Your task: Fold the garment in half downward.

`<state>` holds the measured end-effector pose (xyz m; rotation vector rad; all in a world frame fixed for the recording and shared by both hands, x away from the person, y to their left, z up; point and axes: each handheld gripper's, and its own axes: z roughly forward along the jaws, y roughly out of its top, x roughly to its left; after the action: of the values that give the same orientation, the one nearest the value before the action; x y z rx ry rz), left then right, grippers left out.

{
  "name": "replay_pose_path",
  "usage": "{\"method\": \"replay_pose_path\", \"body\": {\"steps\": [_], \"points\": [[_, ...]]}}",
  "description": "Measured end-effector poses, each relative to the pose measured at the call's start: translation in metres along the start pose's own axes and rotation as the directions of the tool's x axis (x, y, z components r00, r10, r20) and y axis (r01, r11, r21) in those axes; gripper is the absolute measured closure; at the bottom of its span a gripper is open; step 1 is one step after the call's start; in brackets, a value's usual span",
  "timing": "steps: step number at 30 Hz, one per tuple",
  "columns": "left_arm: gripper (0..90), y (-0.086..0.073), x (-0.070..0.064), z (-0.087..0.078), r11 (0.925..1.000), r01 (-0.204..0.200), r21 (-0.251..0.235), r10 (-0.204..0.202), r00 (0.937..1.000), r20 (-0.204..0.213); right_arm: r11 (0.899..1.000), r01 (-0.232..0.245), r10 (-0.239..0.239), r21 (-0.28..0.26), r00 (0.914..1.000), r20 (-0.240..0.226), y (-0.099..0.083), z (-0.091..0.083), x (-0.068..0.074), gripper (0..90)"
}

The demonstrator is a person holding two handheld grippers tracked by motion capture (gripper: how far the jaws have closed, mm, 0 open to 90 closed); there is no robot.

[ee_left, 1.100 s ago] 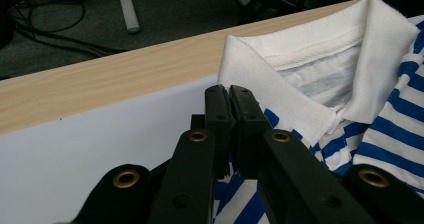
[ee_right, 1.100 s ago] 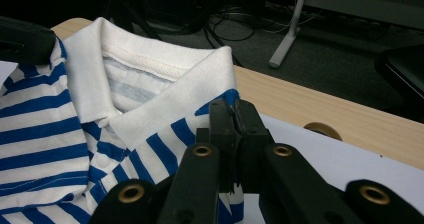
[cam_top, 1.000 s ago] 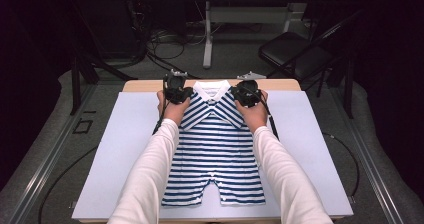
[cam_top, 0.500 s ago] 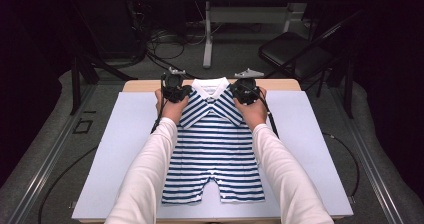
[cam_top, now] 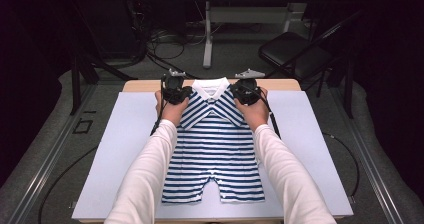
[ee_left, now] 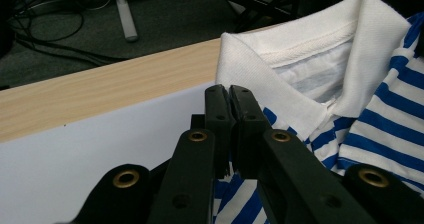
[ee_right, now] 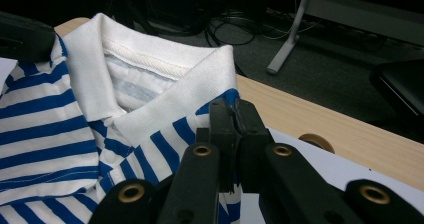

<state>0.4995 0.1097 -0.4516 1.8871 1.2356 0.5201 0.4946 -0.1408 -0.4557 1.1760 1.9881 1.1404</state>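
A blue-and-white striped baby romper (cam_top: 215, 154) with a white collar (cam_top: 211, 88) lies flat on a pale board (cam_top: 125, 149), legs toward the person. My left gripper (cam_top: 175, 91) is shut on its left shoulder beside the collar (ee_left: 310, 44), and in the left gripper view the jaws (ee_left: 230, 91) pinch striped cloth. At the other shoulder, my right gripper (cam_top: 246, 91) is shut on the fabric. The right gripper view shows its jaws (ee_right: 232, 106) pressed together on the shoulder edge next to the collar (ee_right: 150, 69).
The board rests on a wooden table (cam_top: 140, 85), whose far strip is bare wood with a round hole (ee_right: 314, 141). Beyond the table lie floor cables (cam_top: 170, 39), a white desk leg (cam_top: 207, 39) and a dark chair (cam_top: 290, 51). White-sleeved forearms (cam_top: 150, 169) cover the romper's sides.
Both grippers and the romper's top edged slightly toward the far side of the table. Both grips remain the same.
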Motion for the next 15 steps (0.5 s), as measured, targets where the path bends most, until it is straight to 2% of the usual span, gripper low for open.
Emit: {"method": "replay_pose_path", "body": {"steps": [6, 15], "points": [[87.6, -0.004, 0.000, -0.004, 0.9999, -0.009, -0.004, 0.009, 0.9999, 0.013, 1.000, 0.022, -0.022, -0.006, 0.9997, -0.007, -0.002, -0.004, 0.003, 88.3], [87.6, -0.014, -0.001, -0.010, 0.9994, -0.029, -0.017, 0.030, 0.9986, 0.043, 1.000, 0.027, -0.028, -0.015, 0.9990, -0.036, -0.010, -0.012, 0.007, 88.3]]}}
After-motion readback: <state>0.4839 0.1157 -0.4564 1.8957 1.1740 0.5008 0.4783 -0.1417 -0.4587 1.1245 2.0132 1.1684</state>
